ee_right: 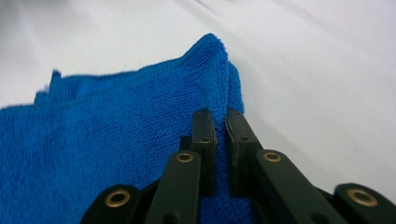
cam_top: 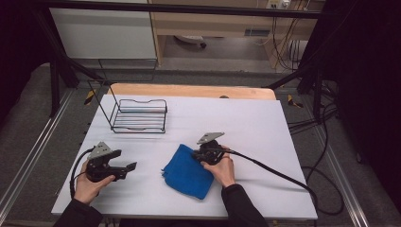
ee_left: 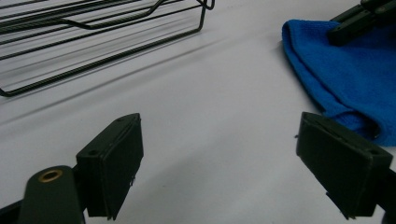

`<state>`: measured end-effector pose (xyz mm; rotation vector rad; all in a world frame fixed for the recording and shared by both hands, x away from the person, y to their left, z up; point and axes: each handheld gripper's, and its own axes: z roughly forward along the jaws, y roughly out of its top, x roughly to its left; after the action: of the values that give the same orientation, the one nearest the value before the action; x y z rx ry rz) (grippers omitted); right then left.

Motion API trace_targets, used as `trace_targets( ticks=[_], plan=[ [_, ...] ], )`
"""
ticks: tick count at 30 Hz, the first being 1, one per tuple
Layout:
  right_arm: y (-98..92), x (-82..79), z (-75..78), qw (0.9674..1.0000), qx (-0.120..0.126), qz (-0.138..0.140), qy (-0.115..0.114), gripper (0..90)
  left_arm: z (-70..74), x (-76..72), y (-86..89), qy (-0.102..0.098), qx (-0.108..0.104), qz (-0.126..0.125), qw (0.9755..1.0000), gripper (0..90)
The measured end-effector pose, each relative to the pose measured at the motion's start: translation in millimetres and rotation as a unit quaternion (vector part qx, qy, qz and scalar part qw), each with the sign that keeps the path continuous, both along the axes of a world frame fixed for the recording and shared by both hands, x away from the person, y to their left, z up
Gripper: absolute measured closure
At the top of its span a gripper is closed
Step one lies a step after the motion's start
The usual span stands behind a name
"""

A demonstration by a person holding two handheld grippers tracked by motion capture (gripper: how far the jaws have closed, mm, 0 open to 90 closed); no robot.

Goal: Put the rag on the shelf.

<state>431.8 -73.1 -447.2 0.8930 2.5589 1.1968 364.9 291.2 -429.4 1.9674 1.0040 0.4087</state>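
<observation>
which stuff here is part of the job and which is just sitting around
In the job:
- blue cloth, one edge pinched
- right gripper, shut on that edge
- left gripper, open beside the cloth, holding nothing

Lying about:
- black wire rack, at the far left of the table, apart from the cloth
- white table

cloth: blue terry, fuzzy, matt | right gripper on cloth: black matt plastic, brass-look rivets | basket beyond cloth: thin black wire, slight sheen | table: smooth matt white top, wood far edge
</observation>
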Motion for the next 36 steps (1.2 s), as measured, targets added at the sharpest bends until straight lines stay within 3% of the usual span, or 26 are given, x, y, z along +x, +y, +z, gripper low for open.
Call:
trace_targets(
  ticks=[3,9,15,18,21,24,29,31,34,35,36],
  plan=[
    [13.7,7.5,1.7,0.9997,0.012,0.019,-0.012,84.4,0.1,-0.2,-0.5,0.0,0.002,-0.003,1.0,15.0],
    [40.8,20.6,0.6,0.9986,0.002,0.047,-0.025,83.7,0.3,-0.7,-1.4,0.0,-0.002,-0.003,1.0,15.0],
    [39.1,25.2,4.2,0.9975,-0.028,0.055,-0.035,82.9,-0.2,-0.7,-2.9,0.002,-0.001,-0.005,1.0,15.0],
    [37.5,24.3,7.5,0.9977,-0.02,0.054,-0.035,77.9,0.0,-0.8,-3.5,0.002,-0.001,-0.006,1.0,15.0],
    [31.3,19.1,14.9,0.9982,-0.004,0.024,-0.055,54.8,0.1,-1.0,-3.1,0.002,-0.001,-0.006,1.0,15.0],
    [10.3,14.8,23.8,0.9983,0.01,-0.024,-0.052,49.6,-0.1,-1.1,-3.1,0.002,-0.001,-0.006,1.0,15.0],
    [-32.1,14.3,18.3,0.9949,0.017,-0.098,-0.012,49.7,-0.9,0.0,-5.0,0.005,0.002,-0.006,1.0,15.0],
    [-39.0,15.1,8.9,0.994,0.013,-0.108,0.012,50.7,-1.1,0.2,-5.6,0.005,0.003,-0.007,1.0,15.0],
    [-37.5,15.2,-5.4,0.9945,0.001,-0.1,0.03,54.0,-1.2,0.0,-5.6,0.005,0.003,-0.006,1.0,15.0],
    [-36.4,13.4,-6.7,0.9943,0.006,-0.104,0.022,57.6,-1.2,0.0,-5.6,0.005,0.003,-0.006,1.0,15.0],
    [-35.7,12.3,-6.6,0.994,0.012,-0.104,0.03,63.9,-1.2,0.0,-5.1,0.005,0.002,-0.006,1.0,15.0]
  ],
)
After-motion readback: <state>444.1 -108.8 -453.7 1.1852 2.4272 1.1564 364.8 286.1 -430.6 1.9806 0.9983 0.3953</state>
